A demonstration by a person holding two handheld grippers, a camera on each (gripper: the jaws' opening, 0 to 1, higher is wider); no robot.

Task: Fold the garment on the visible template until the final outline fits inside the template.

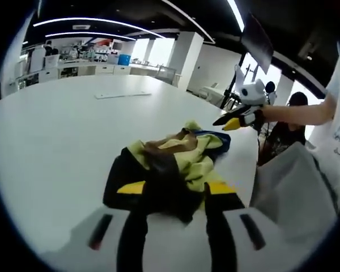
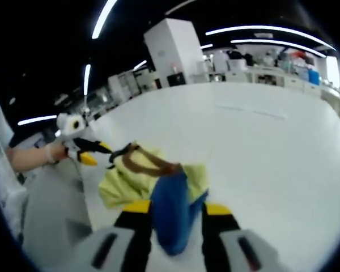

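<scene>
A crumpled garment of black, pale yellow-green, brown and blue cloth lies bunched on the white table. In the left gripper view my left gripper has its yellow-tipped jaws on either side of the black near edge, apparently shut on it. A hand brings my right gripper in from the right to the blue far end. In the right gripper view a blue fold of the garment hangs between the jaws of my right gripper, and my left gripper meets the cloth's far edge. I cannot make out a template outline.
The table stretches wide and bare behind the garment, with a thin flat strip lying far back. A grey surface sits beyond the table's edge beside a person's arm. Counters and shelves line the far wall.
</scene>
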